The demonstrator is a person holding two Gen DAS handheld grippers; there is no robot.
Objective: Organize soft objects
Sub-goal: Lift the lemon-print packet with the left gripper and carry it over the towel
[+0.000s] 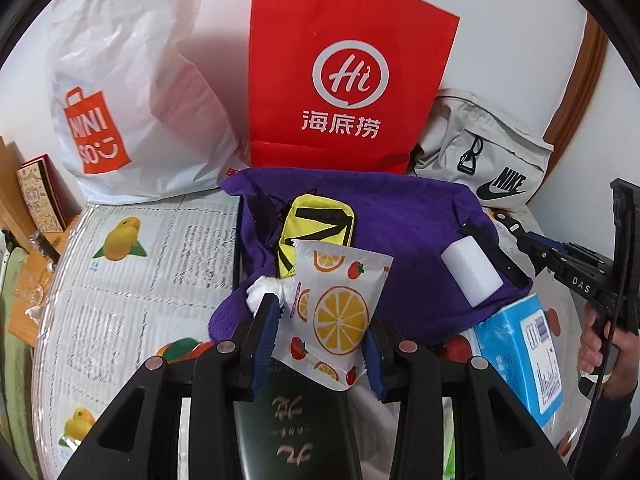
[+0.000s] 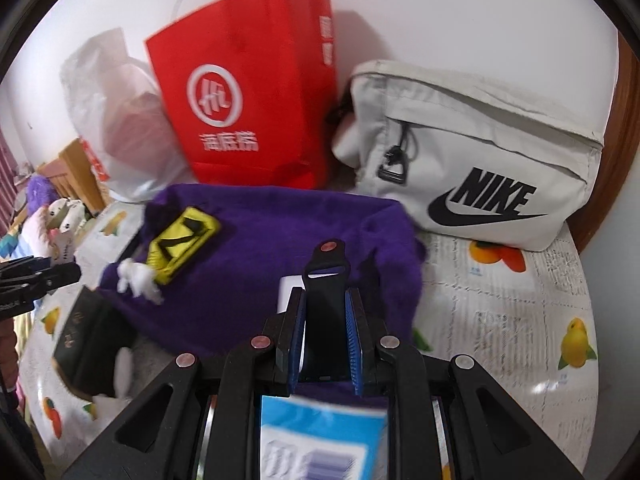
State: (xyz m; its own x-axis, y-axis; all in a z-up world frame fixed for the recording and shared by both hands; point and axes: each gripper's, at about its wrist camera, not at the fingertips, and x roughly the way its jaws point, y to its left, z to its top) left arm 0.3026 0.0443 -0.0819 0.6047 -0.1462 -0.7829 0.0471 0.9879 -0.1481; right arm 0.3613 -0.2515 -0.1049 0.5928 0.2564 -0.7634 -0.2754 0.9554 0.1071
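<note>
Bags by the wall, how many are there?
3: white plastic bag on the left, red paper bag in the middle, grey Nike bag on the right. Others could be hidden.

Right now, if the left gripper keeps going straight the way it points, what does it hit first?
The left gripper holds an orange-print white sachet. Straight ahead, that sachet would probably meet the yellow pouch with black stripes on the purple fleece cloth; depth is unclear.
</note>
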